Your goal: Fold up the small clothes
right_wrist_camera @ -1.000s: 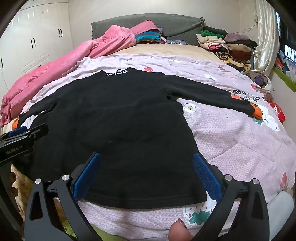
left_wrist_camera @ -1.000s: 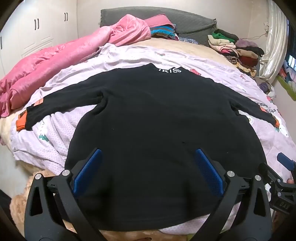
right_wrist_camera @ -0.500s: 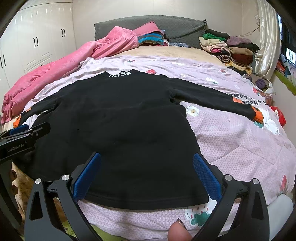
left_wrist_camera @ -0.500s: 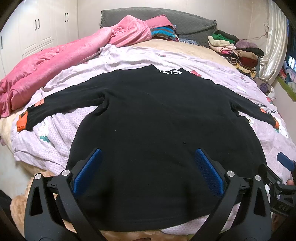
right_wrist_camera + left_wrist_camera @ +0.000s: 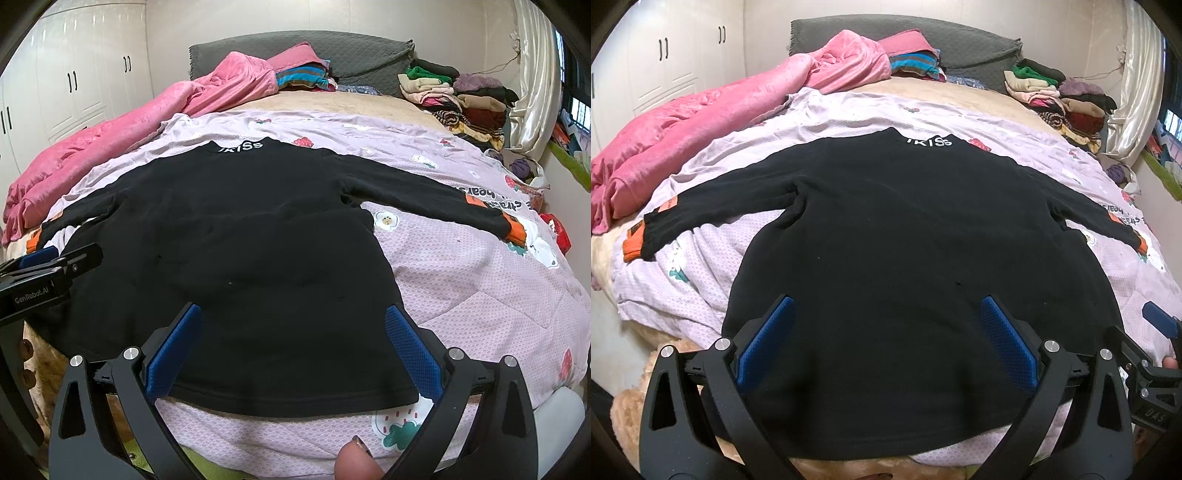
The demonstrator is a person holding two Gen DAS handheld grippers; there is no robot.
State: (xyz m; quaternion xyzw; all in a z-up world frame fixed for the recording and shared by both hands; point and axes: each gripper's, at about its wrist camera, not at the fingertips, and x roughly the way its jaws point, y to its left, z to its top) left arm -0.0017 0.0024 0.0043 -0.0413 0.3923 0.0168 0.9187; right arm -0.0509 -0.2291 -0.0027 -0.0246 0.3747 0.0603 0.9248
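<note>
One black sweater (image 5: 905,236) flat on lilac quilt (image 5: 480,288), two sleeves spread. Left claw (image 5: 886,343), right claw (image 5: 291,350) both wide, probably hovering, empty.

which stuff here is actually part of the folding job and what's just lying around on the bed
Part of the job:
black long-sleeved top, spread flat
left hand-held gripper, open
right hand-held gripper, open

Lying about:
pink blanket
stack of folded clothes
striped clothes by the headboard
lilac quilt underneath

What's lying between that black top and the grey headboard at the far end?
Beyond the black top, lilac quilt, then bare beige bedding reach the grey headboard; the right wrist view shows it best.
</note>
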